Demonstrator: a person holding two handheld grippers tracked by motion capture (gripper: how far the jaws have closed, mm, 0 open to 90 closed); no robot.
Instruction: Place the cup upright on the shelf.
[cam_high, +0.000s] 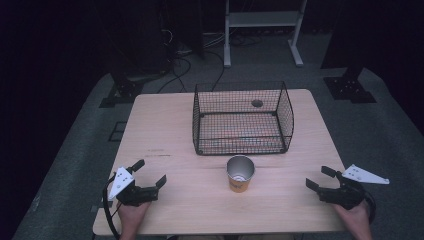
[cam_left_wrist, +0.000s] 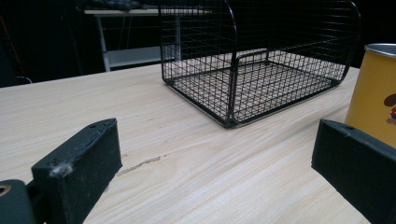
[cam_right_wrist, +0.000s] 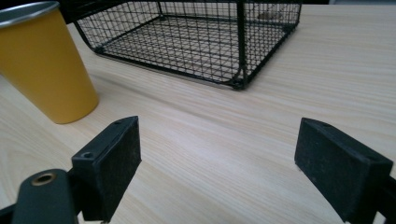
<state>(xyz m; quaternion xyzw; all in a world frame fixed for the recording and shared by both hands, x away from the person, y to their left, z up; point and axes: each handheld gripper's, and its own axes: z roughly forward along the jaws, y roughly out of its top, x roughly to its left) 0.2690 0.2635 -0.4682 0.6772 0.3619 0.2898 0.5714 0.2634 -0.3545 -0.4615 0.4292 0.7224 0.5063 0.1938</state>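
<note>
A yellow cup (cam_high: 240, 174) with a metal rim stands upright on the wooden table (cam_high: 165, 130), just in front of a black wire basket (cam_high: 242, 119). The basket is empty. My left gripper (cam_high: 149, 173) rests open near the table's front left corner, held by a hand, nothing between its jaws. At the front right my right gripper (cam_high: 320, 177) is open too, and empty. In the left gripper view the cup (cam_left_wrist: 376, 98) is at the right edge and the basket (cam_left_wrist: 254, 60) ahead. The right gripper view has the cup (cam_right_wrist: 44, 60) at the left, the basket (cam_right_wrist: 196, 35) beyond.
A round hole (cam_high: 257, 103) in the tabletop shows through the basket's back. Bare wood lies left of the basket and between the grippers. Beyond the table are a white frame (cam_high: 262, 30), cables and dark stands on grey floor.
</note>
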